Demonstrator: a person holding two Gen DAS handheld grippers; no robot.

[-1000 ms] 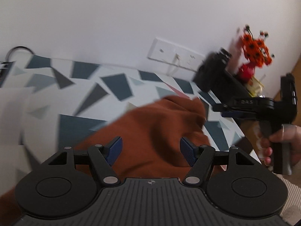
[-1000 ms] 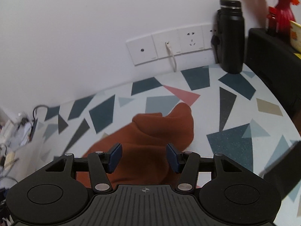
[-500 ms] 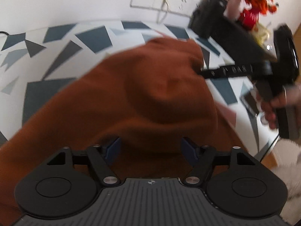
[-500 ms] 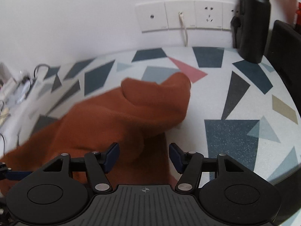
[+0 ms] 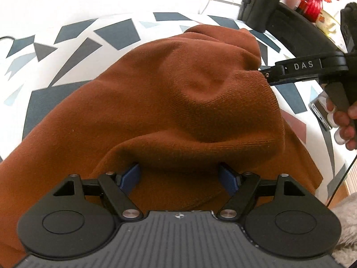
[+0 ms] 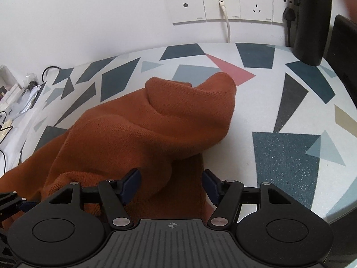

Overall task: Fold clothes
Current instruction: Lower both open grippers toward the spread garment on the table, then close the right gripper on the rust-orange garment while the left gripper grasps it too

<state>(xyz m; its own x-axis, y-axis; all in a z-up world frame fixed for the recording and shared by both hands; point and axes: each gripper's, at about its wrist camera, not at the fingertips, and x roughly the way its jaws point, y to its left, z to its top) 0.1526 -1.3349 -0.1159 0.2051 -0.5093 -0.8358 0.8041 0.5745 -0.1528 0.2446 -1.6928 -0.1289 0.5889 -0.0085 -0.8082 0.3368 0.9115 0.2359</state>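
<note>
A rust-orange knit sweater (image 5: 169, 93) lies bunched on the patterned table (image 6: 285, 156), a thick fold heaped over its lower layer. My left gripper (image 5: 178, 177) hovers low over the near part; its blue pads (image 5: 130, 176) stand wide apart, with the fold bulging between them, unpressed. My right gripper (image 6: 170, 186) is over the sweater's right edge (image 6: 196, 169), jaws opening, with cloth between the pads but not pinched. In the left wrist view the right gripper's finger (image 5: 290, 67) reaches the fold's right side, a hand (image 5: 343, 122) on its handle.
A black bottle (image 6: 312, 20) and a dark box (image 6: 343, 44) stand at the back right under wall sockets (image 6: 223, 4) with a white cable. A red vase of orange flowers (image 5: 312, 2) and a phone (image 5: 319, 111) sit near the right edge. Clutter and wires (image 6: 17, 93) lie left.
Both grippers have sunk toward the sweater and tipped downward, so the cloth now fills more of each view. The right jaws stand wider than before.
</note>
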